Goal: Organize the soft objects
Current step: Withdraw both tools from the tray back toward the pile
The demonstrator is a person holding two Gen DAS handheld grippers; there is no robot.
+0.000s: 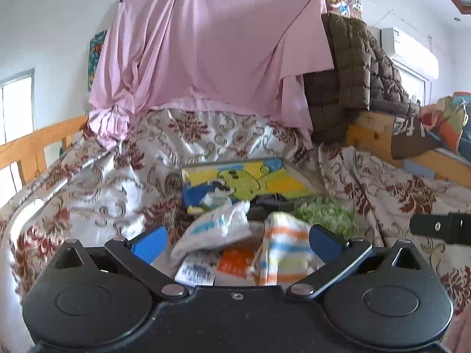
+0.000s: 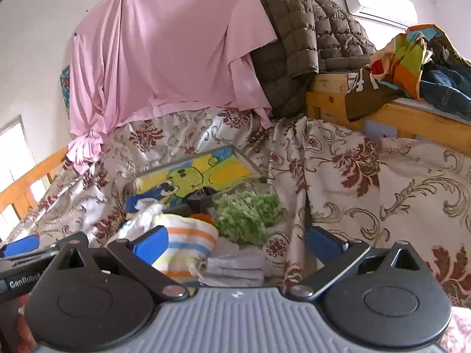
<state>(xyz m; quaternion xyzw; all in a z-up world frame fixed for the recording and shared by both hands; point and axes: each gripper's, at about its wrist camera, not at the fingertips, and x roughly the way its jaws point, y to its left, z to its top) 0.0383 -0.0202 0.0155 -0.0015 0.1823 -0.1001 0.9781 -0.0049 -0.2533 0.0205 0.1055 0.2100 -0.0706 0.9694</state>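
A small pile of soft items lies on the floral bedspread (image 1: 97, 194). In the left wrist view a white cloth with orange, blue and yellow stripes (image 1: 282, 253) and a white cloth with blue marks (image 1: 217, 229) lie between the spread fingers of my left gripper (image 1: 237, 242), which is open. An orange packet (image 1: 235, 261) sits under them. In the right wrist view my right gripper (image 2: 237, 244) is open over a folded grey cloth (image 2: 235, 267). The striped cloth (image 2: 185, 244) is by its left finger and a green fluffy item (image 2: 247, 211) lies just beyond. My left gripper (image 2: 20, 247) shows at the far left.
A colourful cartoon-printed tray (image 1: 244, 182) sits behind the pile. A pink sheet (image 1: 206, 44) hangs at the back, with a brown quilted jacket (image 2: 300, 35) over a wooden bed frame (image 2: 382, 117). Loose clothes (image 2: 426, 61) lie on the right, and a wooden rail (image 1: 38, 141) runs along the left.
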